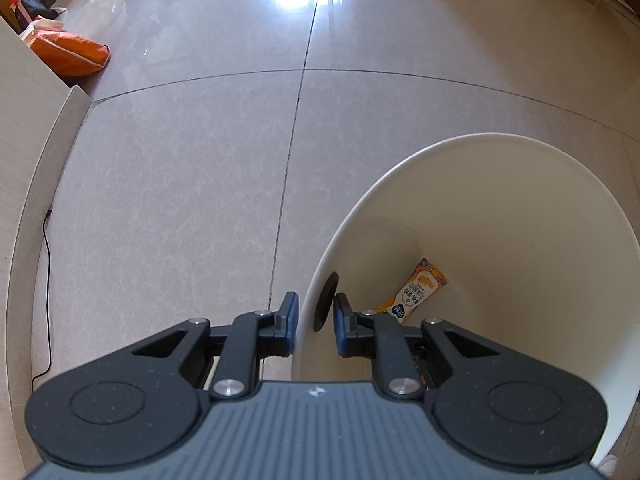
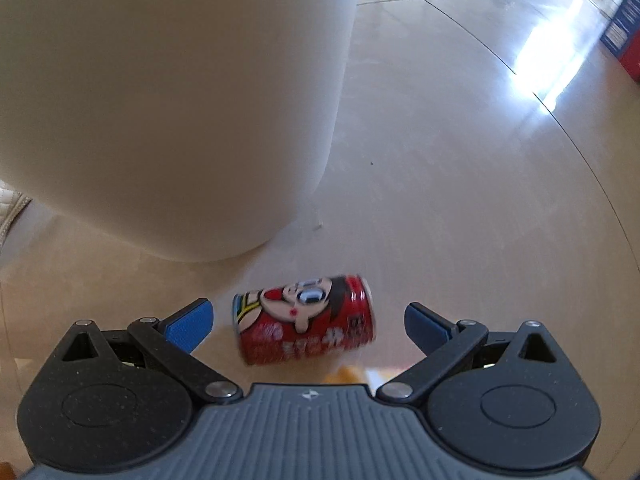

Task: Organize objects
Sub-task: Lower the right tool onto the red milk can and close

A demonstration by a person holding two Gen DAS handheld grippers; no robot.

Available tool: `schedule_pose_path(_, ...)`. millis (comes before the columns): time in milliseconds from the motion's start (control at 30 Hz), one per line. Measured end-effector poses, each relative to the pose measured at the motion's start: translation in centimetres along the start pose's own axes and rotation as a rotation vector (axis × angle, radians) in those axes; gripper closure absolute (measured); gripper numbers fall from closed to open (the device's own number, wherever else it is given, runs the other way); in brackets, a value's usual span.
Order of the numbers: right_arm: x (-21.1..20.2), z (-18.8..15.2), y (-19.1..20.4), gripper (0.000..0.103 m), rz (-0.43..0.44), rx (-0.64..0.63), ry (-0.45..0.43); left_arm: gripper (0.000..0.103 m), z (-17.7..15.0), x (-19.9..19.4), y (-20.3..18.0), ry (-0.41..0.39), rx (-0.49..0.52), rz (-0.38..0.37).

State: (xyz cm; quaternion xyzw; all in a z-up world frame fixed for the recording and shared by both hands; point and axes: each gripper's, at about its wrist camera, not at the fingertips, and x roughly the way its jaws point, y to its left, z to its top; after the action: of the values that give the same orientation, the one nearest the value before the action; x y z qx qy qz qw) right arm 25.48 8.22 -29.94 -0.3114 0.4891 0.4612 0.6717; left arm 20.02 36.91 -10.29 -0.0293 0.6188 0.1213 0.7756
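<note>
Here, smooth cream bin [image 1: 500, 208], glossy red can [image 2: 306, 324]

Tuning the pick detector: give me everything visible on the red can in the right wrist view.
The red can is a small drink can with a cartoon face and white lettering printed on what looks like metal. It lies on its side on the glossy tile floor, slightly motion-blurred, beside the base of the white bin. It sits between the fingers of the open right claw, which are not touching it.

red cartoon-printed can [image 2: 305, 318]; cream bin [image 1: 500, 208].
</note>
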Motion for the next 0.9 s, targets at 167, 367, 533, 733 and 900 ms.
schedule_pose_path(167,2.2,0.7,-0.4,0.0,0.044,0.014,0.012,0.086,0.0,0.1,0.0,0.005,-0.007,0.0)
schedule_pose_path(367,2.8,-0.2,0.8,0.0,0.101,0.05,0.046,0.086,0.0,0.1,0.2,0.004,-0.013,-0.005)
schedule_pose_path(533,2.9,-0.9,2.4,0.0,0.088,0.081,0.052,0.086,-0.1,0.0,0.2,0.001,-0.011,-0.003)
schedule_pose_path(733,3.9,-1.3,4.1,0.005,0.001,0.046,0.047,0.086,-0.1,0.1,0.1,0.0,-0.012,0.0)
schedule_pose_path(900,4.0,-1.5,5.6,0.012,-0.039,0.075,0.055,0.086,0.0,0.0,0.2,0.002,-0.016,-0.002)
